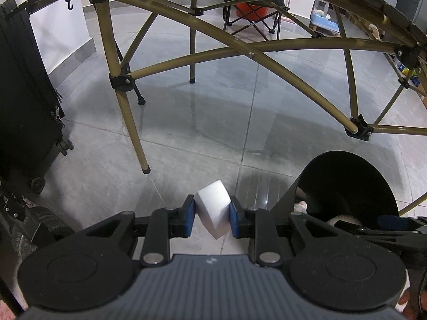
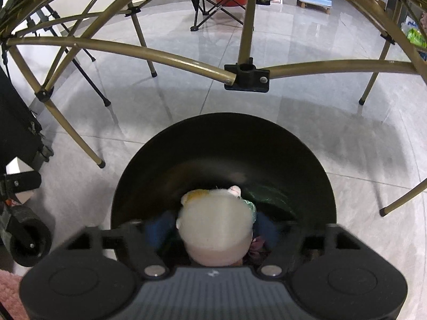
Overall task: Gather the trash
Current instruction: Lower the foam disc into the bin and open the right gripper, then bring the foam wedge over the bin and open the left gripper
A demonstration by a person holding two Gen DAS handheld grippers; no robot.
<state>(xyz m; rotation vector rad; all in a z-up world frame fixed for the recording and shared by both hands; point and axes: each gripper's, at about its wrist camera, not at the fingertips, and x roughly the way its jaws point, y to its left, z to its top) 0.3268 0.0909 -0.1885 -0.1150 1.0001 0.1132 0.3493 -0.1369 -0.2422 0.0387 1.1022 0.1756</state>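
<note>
My left gripper (image 1: 212, 213) is shut on a white paper box (image 1: 213, 202), which is pinched between the blue pads above the grey floor tiles. To its right stands a black round bin (image 1: 347, 176); one of the right gripper's blue fingers (image 1: 392, 221) shows at its near rim. In the right wrist view, my right gripper (image 2: 213, 226) hangs over the open bin (image 2: 224, 138). A blurred, whitish plastic cup (image 2: 216, 224) sits between its spread fingers, and the pads do not press on it. Other scraps (image 2: 234, 190) lie inside the bin behind the cup.
Gold tubular table legs (image 1: 133, 133) and crossbars (image 2: 245, 77) span the floor ahead of both grippers. A black suitcase (image 1: 24, 101) stands at the left. Far back are a folding camp chair (image 1: 253, 16) and a red bucket (image 1: 250, 9).
</note>
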